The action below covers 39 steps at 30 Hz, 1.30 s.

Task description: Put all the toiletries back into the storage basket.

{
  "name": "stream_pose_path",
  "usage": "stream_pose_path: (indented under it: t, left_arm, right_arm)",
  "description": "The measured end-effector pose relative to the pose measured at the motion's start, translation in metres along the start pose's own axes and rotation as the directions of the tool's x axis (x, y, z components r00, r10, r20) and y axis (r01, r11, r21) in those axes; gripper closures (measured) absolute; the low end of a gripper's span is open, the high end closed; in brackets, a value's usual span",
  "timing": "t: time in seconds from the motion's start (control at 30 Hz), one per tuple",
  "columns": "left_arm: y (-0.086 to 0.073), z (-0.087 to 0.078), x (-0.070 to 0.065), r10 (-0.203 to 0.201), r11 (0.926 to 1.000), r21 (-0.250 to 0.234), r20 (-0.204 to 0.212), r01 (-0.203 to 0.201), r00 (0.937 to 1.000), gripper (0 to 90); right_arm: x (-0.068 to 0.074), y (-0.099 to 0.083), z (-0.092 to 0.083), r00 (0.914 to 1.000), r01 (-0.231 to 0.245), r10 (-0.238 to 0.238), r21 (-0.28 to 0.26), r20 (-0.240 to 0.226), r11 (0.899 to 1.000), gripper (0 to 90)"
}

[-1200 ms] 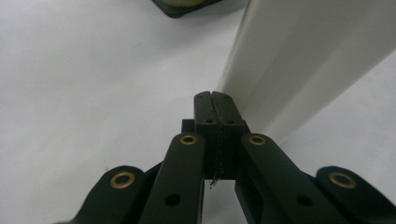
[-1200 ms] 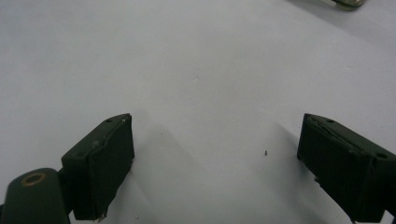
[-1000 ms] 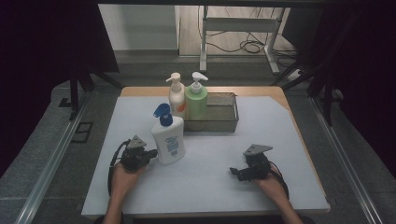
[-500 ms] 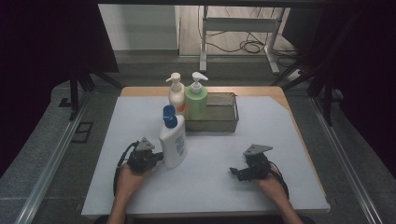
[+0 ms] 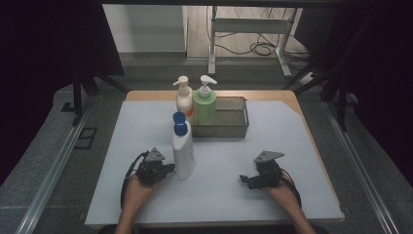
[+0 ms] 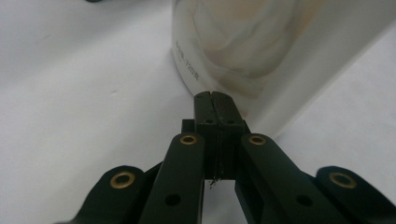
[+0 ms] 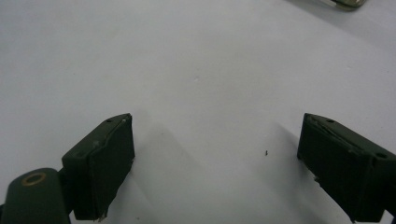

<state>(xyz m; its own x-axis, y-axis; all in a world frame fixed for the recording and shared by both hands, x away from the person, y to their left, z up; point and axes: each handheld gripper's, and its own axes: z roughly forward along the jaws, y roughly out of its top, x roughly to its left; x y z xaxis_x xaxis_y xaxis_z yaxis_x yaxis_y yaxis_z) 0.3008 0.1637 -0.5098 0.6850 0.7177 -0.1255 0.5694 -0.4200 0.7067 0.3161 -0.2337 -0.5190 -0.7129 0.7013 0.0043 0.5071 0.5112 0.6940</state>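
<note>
At a white-topped table (image 5: 146,126), I am holding my left claw (image 5: 169,168) with its two black jaws pressed flat together, nothing between them, their tips just at the foot of a white bottle (image 5: 182,151) with a blue cap (image 5: 179,124). In the left gripper view my left claw (image 6: 215,100) is meeting that white bottle (image 6: 261,46) low on its side; whether the tips are touching the plastic or standing just off it, I cannot tell. The bottle is standing upright on the table, left of centre and in front of a metal tray (image 5: 221,129).

My right claw (image 5: 245,179) is resting low over the bare table, well apart from the bottle, with its jaws spread wide and nothing between them; the right gripper view is showing the two pads (image 7: 105,163) far apart over the white surface.

At the tray's left end, a cream pump bottle (image 5: 183,97) and a green pump bottle (image 5: 205,104) are standing side by side, well behind the white one.
</note>
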Motion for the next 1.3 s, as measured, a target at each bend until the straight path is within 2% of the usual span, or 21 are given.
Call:
stream_pose_path:
  t: [0.3, 0.6, 0.97, 1.3]
  left_arm:
    - [-0.002, 0.003, -0.01, 0.012, 0.9996, 0.023, 0.011, -0.013, 0.9999, 89.2]
    - [0.0, 0.008, -0.023, 0.043, 0.9983, 0.036, 0.034, -0.045, 0.9985, 89.2]
    - [0.006, 0.019, -0.04, 0.091, 0.9939, 0.059, 0.053, -0.094, 0.9945, 89.1]
    - [0.013, 0.029, -0.051, 0.109, 0.9923, 0.054, 0.057, -0.112, 0.9924, 89.1]
  right_arm:
    - [0.0, 0.0, 0.0, 1.0, 0.001, -0.001, 0.0, -0.005, 1.0, 11.3]
    - [0.0, 0.0, 0.0, 1.0, 0.003, -0.003, -0.001, -0.005, 1.0, 11.6]
    - [0.0, -0.001, -0.001, 1.0, 0.002, -0.002, -0.002, -0.006, 1.0, 11.6]
    - [0.0, -0.001, 0.0, 1.0, 0.004, -0.004, -0.004, -0.007, 1.0, 11.2]
